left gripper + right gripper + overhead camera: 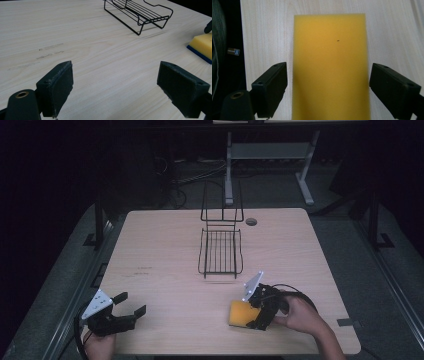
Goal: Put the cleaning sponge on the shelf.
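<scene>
Black jaws, right gripper (328,90): stood wide apart, one on each long side of the sponge, neither pad touching it; lower centre of the right gripper view.
Right gripper, high view (260,307): lower right of the frame, held by the person's right hand (300,316), its grey plate up, jaws over the near end of the sponge.
Yellow sponge (331,67): lay flat on the wooden table (392,32), long axis running up the frame between the jaws; in the high view (241,314) it sat lower right of centre, near the front edge of the table.
Blue layer: a dark blue scouring face showed under the yellow at the right edge of the left gripper view (203,45).
Left gripper (116,91): jaws spread, nothing between them, only bare table; lower left of the high view (124,309), well apart from the sponge.
Wire rack (220,251): black, empty, middle of the high view, beyond the sponge; likely destination, by judgement.
Step in hand: judged to be the grasp of the sponge.
Handling note: gripper looked centred; advisable to lower until the pads flanked the foam's side walls, then close evenly across the narrow width.
Caution: foam yields; a light squeeze should suffice, a hard one would buckle it.
</scene>
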### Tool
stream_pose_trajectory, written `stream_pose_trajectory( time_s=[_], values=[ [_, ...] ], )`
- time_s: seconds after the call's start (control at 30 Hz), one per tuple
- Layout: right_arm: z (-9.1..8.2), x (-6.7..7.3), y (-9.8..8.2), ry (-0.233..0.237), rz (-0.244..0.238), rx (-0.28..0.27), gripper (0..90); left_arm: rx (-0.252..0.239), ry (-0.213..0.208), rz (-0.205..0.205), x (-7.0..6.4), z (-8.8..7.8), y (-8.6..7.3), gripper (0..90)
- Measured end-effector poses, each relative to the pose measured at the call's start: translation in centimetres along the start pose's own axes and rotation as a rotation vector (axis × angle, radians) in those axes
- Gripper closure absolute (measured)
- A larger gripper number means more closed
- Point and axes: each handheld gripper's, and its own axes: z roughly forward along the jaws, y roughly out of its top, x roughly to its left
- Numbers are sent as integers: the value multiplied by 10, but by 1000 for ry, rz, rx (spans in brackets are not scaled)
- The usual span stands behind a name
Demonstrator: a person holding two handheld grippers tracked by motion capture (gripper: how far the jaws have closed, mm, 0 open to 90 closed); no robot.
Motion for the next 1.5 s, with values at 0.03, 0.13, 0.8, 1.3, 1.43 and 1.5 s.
stream_pose_trajectory(
  time_s=[0.03, 0.13, 0.8, 1.3, 1.43, 1.5],
  values=[
    [2, 0, 0, -5, -4, 8, 147, 1, 0, 1, 0, 0, 0, 128],
    [5, 1, 0, -9, -8, 18, 147, 0, 0, 0, 0, 0, 0, 128],
    [17, 2, 0, -13, -12, 35, 148, -1, -2, -1, 0, 0, 0, 129],
    [21, 3, -1, -40, -20, 44, 161, -1, -2, 0, 0, -1, 0, 128],
    [23, 4, -1, -46, -30, 50, 174, -1, -3, 0, 0, -1, 0, 129],
    [23, 4, -1, -42, -32, 50, 200, -1, -3, 0, 0, -1, 0, 129]
  ],
)
